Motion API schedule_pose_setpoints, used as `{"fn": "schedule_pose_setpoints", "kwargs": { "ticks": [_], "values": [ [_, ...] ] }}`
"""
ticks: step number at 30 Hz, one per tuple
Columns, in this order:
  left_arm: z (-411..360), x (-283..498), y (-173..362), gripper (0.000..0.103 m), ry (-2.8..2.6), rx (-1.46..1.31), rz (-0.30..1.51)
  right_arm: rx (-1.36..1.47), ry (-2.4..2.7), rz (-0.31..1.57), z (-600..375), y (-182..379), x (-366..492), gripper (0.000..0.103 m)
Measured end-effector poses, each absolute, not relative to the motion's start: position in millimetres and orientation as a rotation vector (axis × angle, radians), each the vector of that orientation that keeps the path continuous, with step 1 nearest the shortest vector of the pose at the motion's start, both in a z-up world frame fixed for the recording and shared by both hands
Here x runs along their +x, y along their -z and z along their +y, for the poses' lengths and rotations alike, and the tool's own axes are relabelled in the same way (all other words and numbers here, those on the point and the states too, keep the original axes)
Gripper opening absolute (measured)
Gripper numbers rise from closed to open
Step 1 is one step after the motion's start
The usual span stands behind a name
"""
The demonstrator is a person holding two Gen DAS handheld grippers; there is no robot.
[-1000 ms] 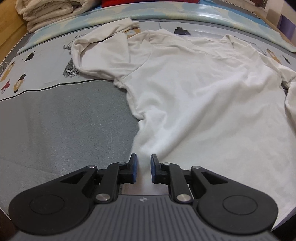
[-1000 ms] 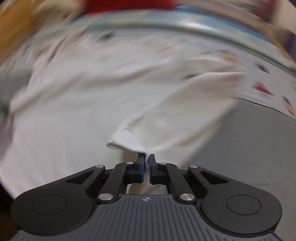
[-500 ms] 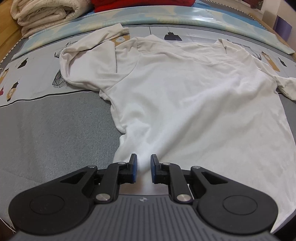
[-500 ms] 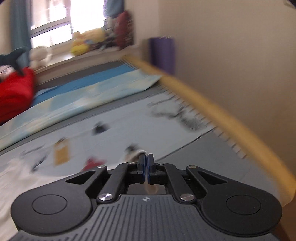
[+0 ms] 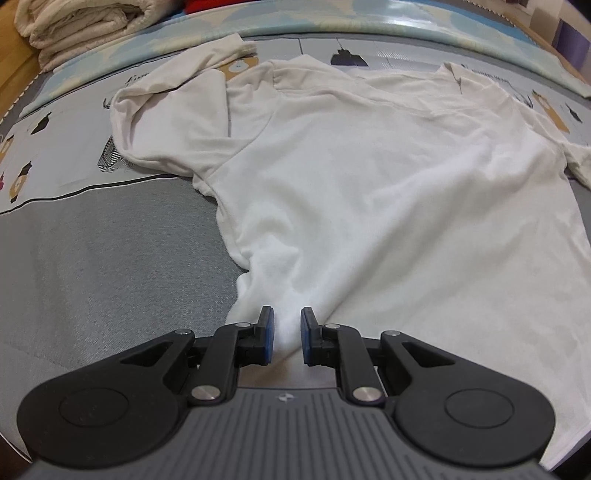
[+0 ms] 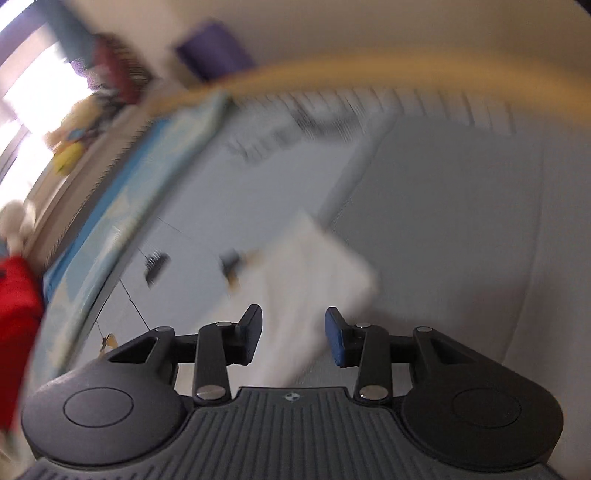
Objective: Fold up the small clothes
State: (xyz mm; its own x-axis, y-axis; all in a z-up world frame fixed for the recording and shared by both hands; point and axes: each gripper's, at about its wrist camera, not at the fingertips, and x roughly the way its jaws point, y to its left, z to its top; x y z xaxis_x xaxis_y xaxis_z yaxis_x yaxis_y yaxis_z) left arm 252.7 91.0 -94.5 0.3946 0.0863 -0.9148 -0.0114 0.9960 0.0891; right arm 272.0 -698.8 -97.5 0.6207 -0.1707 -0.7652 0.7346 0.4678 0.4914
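A white T-shirt lies spread on the grey mat, collar far, hem near. Its left sleeve is crumpled at the far left. My left gripper sits at the shirt's near left hem corner, jaws a little apart with a ridge of white cloth between the pads. In the blurred right wrist view, my right gripper is open wide, and the shirt's right sleeve lies on the mat just beyond its fingers, not held.
A stack of folded cream cloth sits at the far left corner. A pale blue patterned mat edge runs along the back. A red object and toys on a window ledge are at the right view's left. A wooden rim bounds the mat.
My right gripper has opened and let go of the right sleeve after carrying it outward to the right. The left gripper has shifted slightly; the shirt lies flatter.
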Motion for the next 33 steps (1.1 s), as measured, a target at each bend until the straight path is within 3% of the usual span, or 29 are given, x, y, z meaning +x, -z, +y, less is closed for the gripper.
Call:
{"fn": "schedule_pose_setpoints", "kwargs": {
  "ticks": [6, 7, 8, 16, 21, 23, 28, 33],
  "values": [
    [89.9, 258.0, 101.6, 0.017, -0.07, 0.087, 1.18, 0.968, 0.678, 0.613, -687.3, 125.8, 284.0, 0.037],
    [89.2, 259.1, 102.1, 0.017, -0.072, 0.089, 1.18, 0.941, 0.693, 0.614, -687.4, 126.6, 289.6, 0.014],
    [88.4, 259.9, 102.1, 0.017, -0.072, 0.091, 1.18, 0.916, 0.712, 0.616, -686.5, 127.1, 294.2, 0.003],
    [87.5, 262.3, 100.2, 0.017, -0.047, 0.107, 1.173, 0.753, 0.844, 0.46, -734.3, 92.7, 339.0, 0.002],
    [93.2, 264.4, 94.5, 0.017, -0.044, 0.075, 1.171, 0.758, 0.862, 0.555, -736.5, 98.4, 332.5, 0.008],
    [94.8, 263.8, 89.9, 0.02, -0.039, 0.055, 1.162, 0.749, 0.832, 0.572, -717.6, 98.0, 321.4, 0.017],
    [102.2, 257.7, 76.1, 0.023, -0.025, 0.007, 1.133, 0.761, 0.573, 0.611, -646.3, 79.8, 303.1, 0.017],
    [118.6, 237.1, 63.7, 0.023, -0.025, -0.049, 1.098, 0.624, 0.249, 0.628, -542.3, 27.4, 278.9, 0.017]
  ]
}}
